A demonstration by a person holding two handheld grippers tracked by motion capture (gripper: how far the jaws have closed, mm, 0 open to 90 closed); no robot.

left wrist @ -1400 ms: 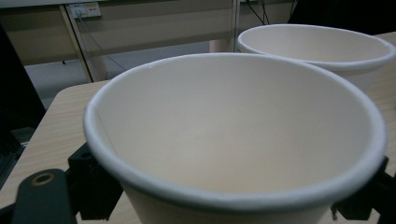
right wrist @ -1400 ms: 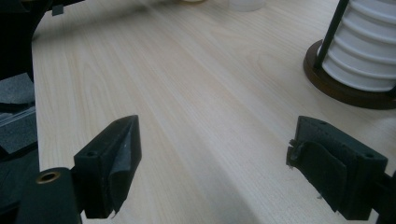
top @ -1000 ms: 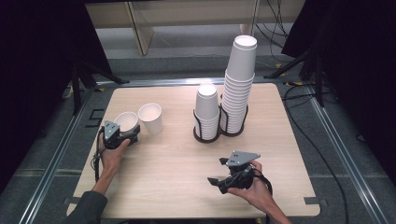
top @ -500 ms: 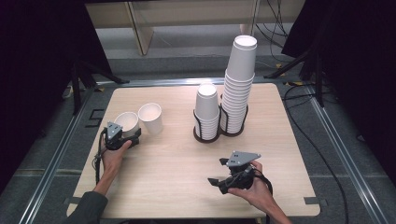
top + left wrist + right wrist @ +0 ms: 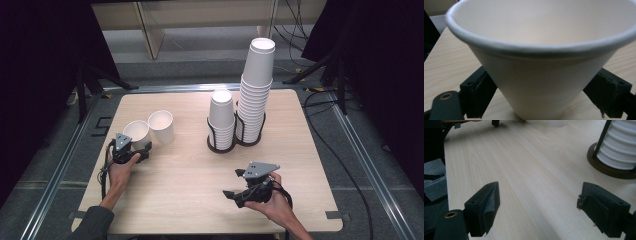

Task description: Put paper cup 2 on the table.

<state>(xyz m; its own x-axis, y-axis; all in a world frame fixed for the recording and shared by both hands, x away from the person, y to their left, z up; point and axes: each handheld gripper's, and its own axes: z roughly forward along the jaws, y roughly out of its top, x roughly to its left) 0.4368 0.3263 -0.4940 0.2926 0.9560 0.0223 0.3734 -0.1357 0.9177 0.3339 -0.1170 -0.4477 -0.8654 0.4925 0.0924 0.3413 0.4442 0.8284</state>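
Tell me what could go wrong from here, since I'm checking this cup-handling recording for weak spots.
The left gripper has its fingers on either side of a thin paper cup; squeezing hard could crush its wall. A second loose cup stands right beside it, so lifting or swinging sideways might knock it over. The tall stack towers well above its black holder; a bump from the open right gripper could topple it.

Lab: black curtains point(image 5: 35, 75), floor cables point(image 5: 320, 135)
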